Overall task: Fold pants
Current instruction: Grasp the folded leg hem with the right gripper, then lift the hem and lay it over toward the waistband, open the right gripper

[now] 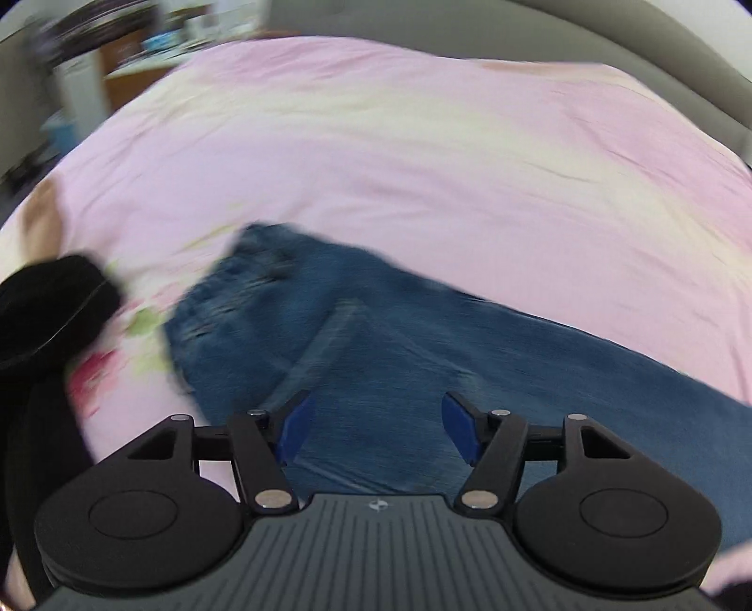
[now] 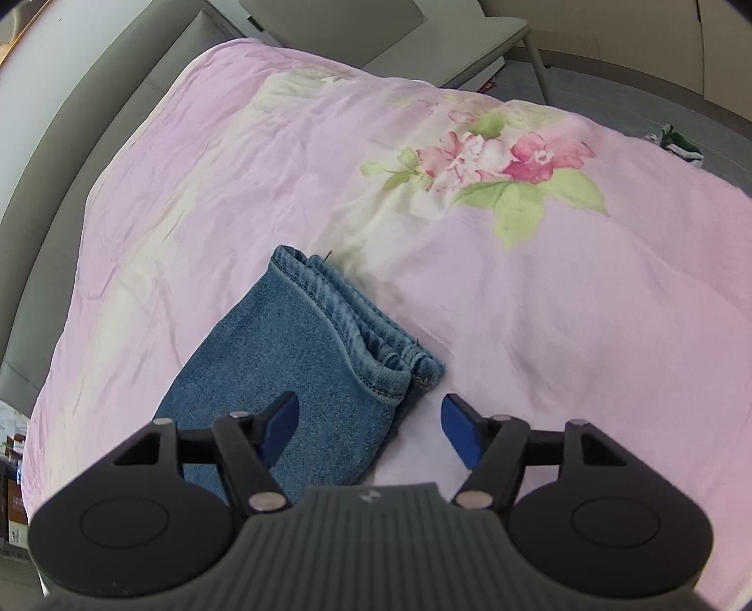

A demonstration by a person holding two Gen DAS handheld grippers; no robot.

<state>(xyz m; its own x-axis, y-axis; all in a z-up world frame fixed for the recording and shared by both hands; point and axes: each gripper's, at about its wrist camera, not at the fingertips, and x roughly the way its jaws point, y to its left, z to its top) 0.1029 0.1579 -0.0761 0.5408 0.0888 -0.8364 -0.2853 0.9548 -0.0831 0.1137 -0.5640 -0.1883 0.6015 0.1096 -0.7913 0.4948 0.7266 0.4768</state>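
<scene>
Blue denim pants [image 1: 376,338] lie flat on a pink flowered bed cover [image 1: 376,155]; this view is blurred. My left gripper [image 1: 373,430] hangs over the denim with its blue pads apart and nothing between them. In the right wrist view the stacked leg cuffs of the pants [image 2: 329,338] lie on the cover [image 2: 564,291]. My right gripper [image 2: 369,430] is open just above the cuff end, its left pad over the denim and its right pad over the sheet, gripping nothing.
A person's black sleeve [image 1: 51,310] is at the left edge. A grey padded bed frame [image 2: 94,117] runs along the far and left sides. A grey chair [image 2: 446,42] stands past the bed. Small clutter [image 2: 677,145] lies on the floor at right.
</scene>
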